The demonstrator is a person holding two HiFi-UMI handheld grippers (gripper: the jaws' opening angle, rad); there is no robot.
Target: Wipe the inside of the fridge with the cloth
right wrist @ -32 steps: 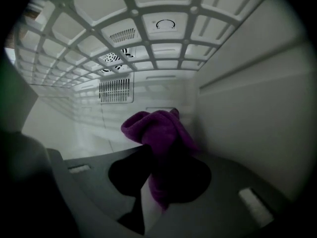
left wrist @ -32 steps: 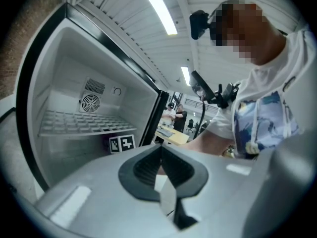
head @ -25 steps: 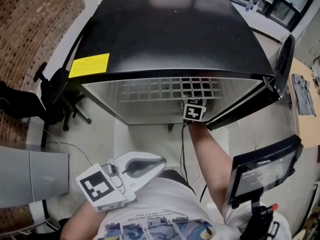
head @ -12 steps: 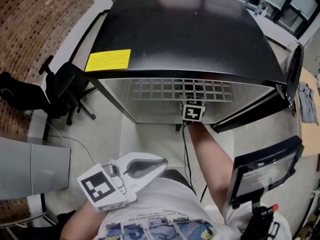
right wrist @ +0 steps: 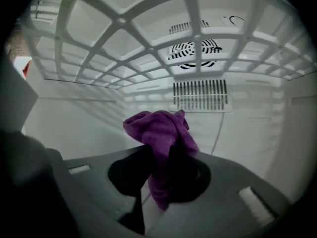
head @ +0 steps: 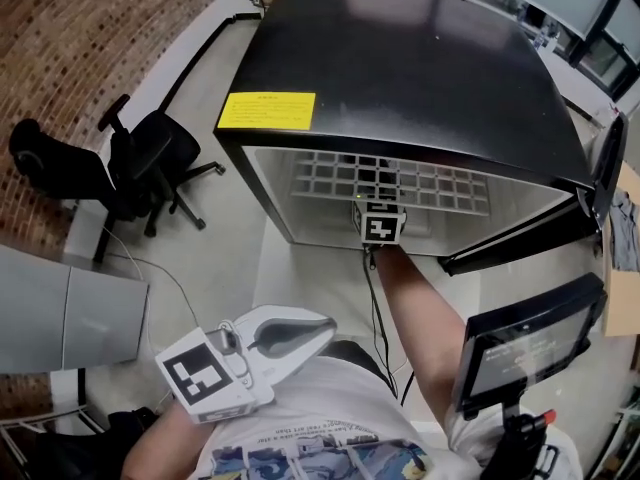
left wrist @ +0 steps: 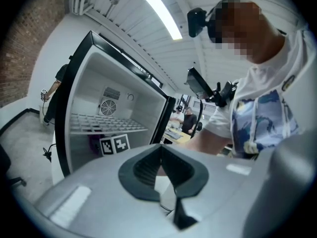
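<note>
Purple in colour, the cloth (right wrist: 161, 145) is bunching up between the jaws of the right gripper (right wrist: 158, 171), which are clamping it around its middle so that one crumpled end is sticking up above them and a shorter tail is hanging below. That gripper is reaching inside the fridge (head: 400, 78), under the white wire shelf (right wrist: 129, 29), and the cloth is hanging in front of the pale back wall, below a slotted grille (right wrist: 200, 94) and a round fan vent (right wrist: 195, 51); whether it is touching any surface cannot be told. In the head view the person's bare forearm (head: 410, 308) is stretching into the open compartment, with only the marker cube showing at the fridge mouth. The left gripper (left wrist: 161, 157) is resting low near the person's chest, outside the fridge, its jaws pressing together on nothing. A yellow label (head: 266, 110) is showing on the black fridge top, and an office chair (head: 140, 163) is standing beside the fridge.
</note>
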